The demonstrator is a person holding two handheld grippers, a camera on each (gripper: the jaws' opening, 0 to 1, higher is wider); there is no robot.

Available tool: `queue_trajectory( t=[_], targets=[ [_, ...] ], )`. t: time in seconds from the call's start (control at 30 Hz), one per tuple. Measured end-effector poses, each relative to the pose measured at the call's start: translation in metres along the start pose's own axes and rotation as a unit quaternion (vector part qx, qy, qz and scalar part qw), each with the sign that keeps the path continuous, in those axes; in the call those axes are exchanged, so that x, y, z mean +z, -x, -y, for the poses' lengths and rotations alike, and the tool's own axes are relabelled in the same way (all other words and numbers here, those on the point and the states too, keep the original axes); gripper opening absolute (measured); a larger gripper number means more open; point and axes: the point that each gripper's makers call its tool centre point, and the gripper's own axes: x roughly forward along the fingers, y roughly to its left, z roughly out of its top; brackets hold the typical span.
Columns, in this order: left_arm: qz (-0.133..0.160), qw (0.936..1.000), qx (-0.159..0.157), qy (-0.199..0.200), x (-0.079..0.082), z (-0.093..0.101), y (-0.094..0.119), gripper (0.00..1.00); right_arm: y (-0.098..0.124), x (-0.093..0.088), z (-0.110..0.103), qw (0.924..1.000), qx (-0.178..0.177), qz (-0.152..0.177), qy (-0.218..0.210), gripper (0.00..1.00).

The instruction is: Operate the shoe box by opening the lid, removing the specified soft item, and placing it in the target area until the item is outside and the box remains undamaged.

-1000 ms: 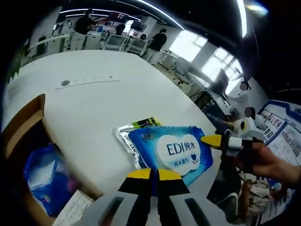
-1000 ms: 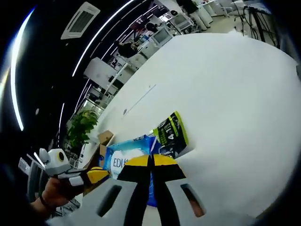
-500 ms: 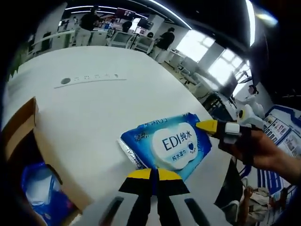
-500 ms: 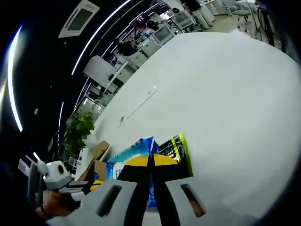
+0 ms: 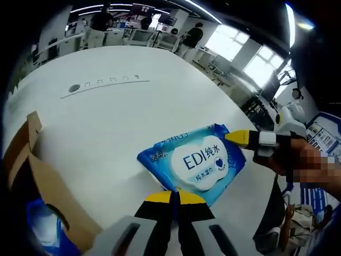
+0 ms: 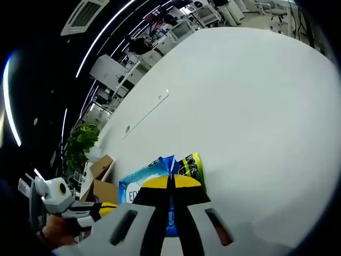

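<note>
Currently we log: wipes pack (image 5: 194, 166) pinched in shut right fingers (image 5: 241, 138), resting outside box (image 5: 32, 176) on surface (image 5: 106, 117); left fingers (image 5: 173, 198) closed, empty; set down flat, release gently.

On the white worktop (image 6: 250, 106), closed tongs (image 6: 171, 184) pinch a blue wipes pack (image 6: 139, 184); a green-black packet (image 6: 190, 164) touches the pack, a cardboard box (image 6: 101, 178) behind it.
</note>
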Motion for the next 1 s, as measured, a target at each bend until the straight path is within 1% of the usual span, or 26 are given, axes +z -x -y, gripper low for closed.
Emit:
queue_trajectory(
  t=[0.1, 0.13, 0.17, 0.2, 0.3, 0.33, 0.4, 0.43, 0.5, 0.63, 0.67, 0.73, 0.77, 0.87, 1.0],
  targets=[
    [-0.006, 0.9999, 0.005, -0.013, -0.001, 0.001, 0.0, 0.01, -0.002, -0.001, 0.005, 1.0, -0.007, 0.001, -0.002, 0.0],
    [-0.009, 0.9997, 0.007, -0.022, -0.002, 0.001, 0.0, 0.01, -0.002, -0.001, 0.006, 0.9999, -0.009, 0.001, -0.004, 0.0],
    [-0.023, 0.9987, 0.013, -0.043, -0.006, -0.001, 0.0, 0.0, -0.003, -0.001, 0.008, 0.9999, -0.011, 0.0, -0.005, 0.0],
    [-0.021, 0.9984, 0.015, -0.051, -0.006, -0.001, -0.001, 0.0, -0.003, -0.001, 0.008, 0.9999, -0.011, 0.002, -0.005, 0.0],
    [-0.023, 0.9984, 0.022, -0.048, -0.004, -0.004, -0.001, 0.01, -0.003, 0.002, 0.006, 0.9999, -0.008, 0.006, -0.009, 0.0],
    [-0.023, 0.9985, 0.023, -0.045, -0.004, -0.005, 0.0, 0.01, -0.002, 0.003, 0.007, 0.9999, -0.01, 0.008, -0.002, 0.0],
    [-0.025, 0.9985, 0.021, -0.043, -0.005, -0.006, 0.0, 0.01, -0.001, 0.004, 0.009, 0.9994, -0.014, 0.007, 0.032, 0.01],
    [-0.025, 0.9985, 0.022, -0.044, -0.005, -0.007, 0.001, 0.02, 0.0, 0.004, 0.009, 0.9991, -0.015, 0.009, 0.039, 0.01],
    [-0.023, 0.9983, 0.027, -0.047, -0.005, -0.007, 0.004, 0.02, 0.002, 0.005, 0.01, 0.9992, -0.015, 0.01, 0.034, 0.01],
    [-0.017, 0.9982, 0.034, -0.046, -0.001, -0.014, 0.007, 0.02, 0.005, 0.005, 0.013, 0.9993, -0.02, 0.009, 0.031, 0.01],
    [-0.017, 0.9979, 0.04, -0.048, -0.002, -0.016, 0.009, 0.02, 0.006, 0.005, 0.013, 0.9992, -0.022, 0.011, 0.03, 0.0],
    [-0.018, 0.9982, 0.037, -0.044, -0.003, -0.018, 0.011, 0.02, 0.009, 0.006, 0.015, 0.9983, -0.031, 0.015, 0.046, 0.0],
    [-0.016, 0.9989, 0.03, -0.033, -0.004, -0.016, 0.014, 0.02, 0.011, 0.006, 0.015, 0.998, -0.033, 0.014, 0.052, 0.01],
    [-0.01, 0.9989, 0.034, -0.03, -0.004, -0.021, 0.02, 0.03, 0.015, 0.004, 0.013, 0.9979, -0.032, 0.013, 0.055, 0.0],
    [0.008, 0.9994, 0.029, -0.015, -0.002, -0.024, 0.03, 0.05, 0.021, 0.003, 0.009, 0.9978, -0.03, 0.017, 0.057, 0.0]
  ],
)
